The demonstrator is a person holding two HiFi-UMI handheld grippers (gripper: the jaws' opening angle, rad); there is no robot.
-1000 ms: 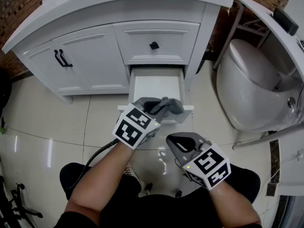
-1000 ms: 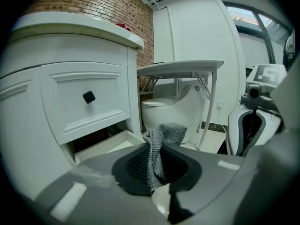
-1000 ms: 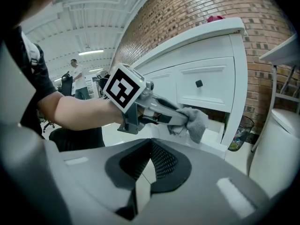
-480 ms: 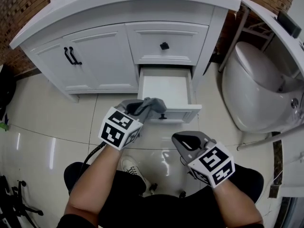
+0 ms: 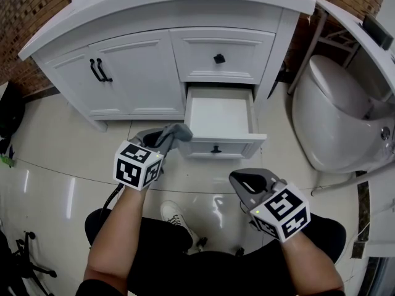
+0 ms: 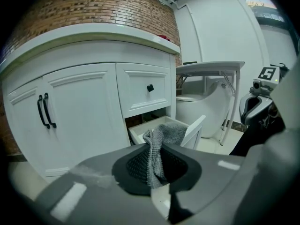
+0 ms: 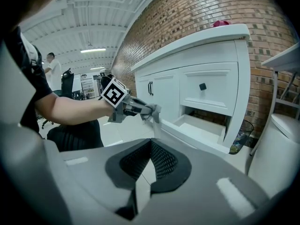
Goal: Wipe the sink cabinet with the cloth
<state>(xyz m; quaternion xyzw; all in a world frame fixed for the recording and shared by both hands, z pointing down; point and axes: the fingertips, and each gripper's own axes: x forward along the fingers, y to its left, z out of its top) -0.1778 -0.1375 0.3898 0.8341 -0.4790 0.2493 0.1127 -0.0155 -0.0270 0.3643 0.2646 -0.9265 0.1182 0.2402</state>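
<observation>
My left gripper (image 5: 162, 138) is shut on a grey cloth (image 5: 174, 133), held just left of the pulled-out bottom drawer (image 5: 219, 117) of the white sink cabinet (image 5: 139, 73). In the left gripper view the grey cloth (image 6: 157, 146) hangs pinched between the jaws, with the open drawer (image 6: 187, 130) behind it. My right gripper (image 5: 249, 184) is lower and to the right, above the tiled floor, shut with nothing between its jaws. The right gripper view shows the left gripper (image 7: 140, 108) with the cloth (image 7: 153, 111) in front of the cabinet (image 7: 206, 88).
A white toilet (image 5: 336, 113) stands right of the cabinet. A white tabletop (image 5: 364, 36) on thin legs hangs over it. The upper drawer (image 5: 222, 55) and two cabinet doors (image 5: 114, 76) are closed. Glossy tile floor (image 5: 55, 165) lies to the left. A person stands in the background (image 7: 54, 69).
My left gripper has carried the cloth to the left, off the drawer's front edge. The right gripper stayed in about the same place. The camera view shifted slightly.
</observation>
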